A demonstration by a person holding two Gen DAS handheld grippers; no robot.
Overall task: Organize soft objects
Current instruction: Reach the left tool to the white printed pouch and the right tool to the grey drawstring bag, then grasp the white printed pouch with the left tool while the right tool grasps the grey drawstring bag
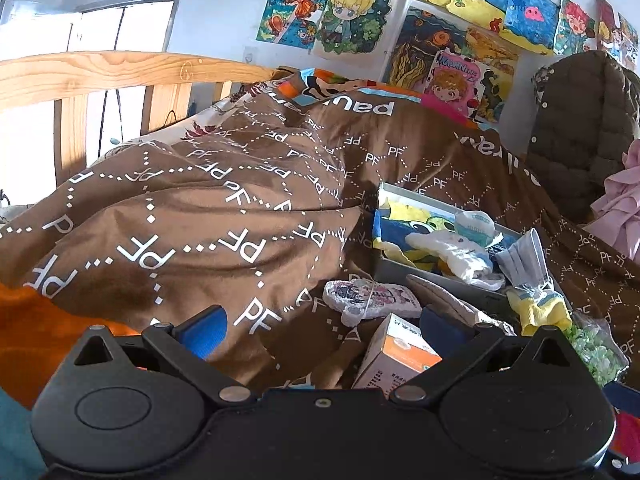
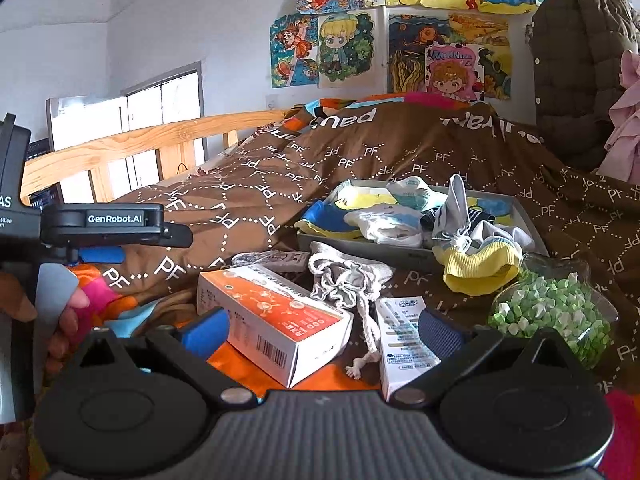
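While both grippers (image 1: 324,324) (image 2: 324,326) gape, socks (image 2: 476,268) seemingly overhang tray (image 2: 360,242).

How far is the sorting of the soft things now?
Partly done: the grey tray already holds socks and small cloths. Nothing is in hand; the left tool and right tool are both open and empty. Left outside the tray: the grey drawstring pouch and the patterned cloth; the yellow sock hangs over the tray's edge.
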